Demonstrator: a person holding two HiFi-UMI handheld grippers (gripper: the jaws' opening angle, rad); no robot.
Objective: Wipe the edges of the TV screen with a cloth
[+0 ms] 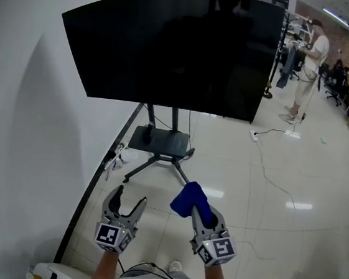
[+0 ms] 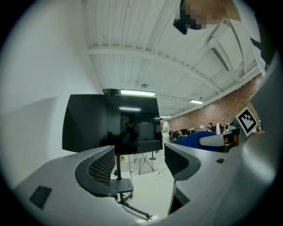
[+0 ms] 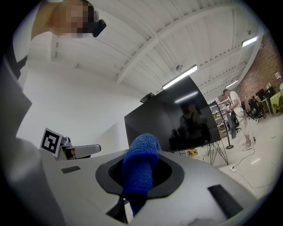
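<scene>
Holding cloth (image 1: 189, 199) clamped in right gripper (image 1: 199, 212) | left gripper (image 1: 129, 198) agape, empty | both well below TV screen (image 1: 172, 48), lower edge crosswise ahead.

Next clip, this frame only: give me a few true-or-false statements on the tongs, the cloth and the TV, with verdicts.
1. The right tongs are shut on a blue fluffy cloth. True.
2. The left tongs hold a second cloth. False: they are open with nothing between them.
3. The cloth touches the large black TV screen. False: it is held in the air, well short of the screen.
4. The TV is mounted on a black floor stand. True.
5. The screen shows a bright picture. False: it is dark, with only reflections.
</scene>
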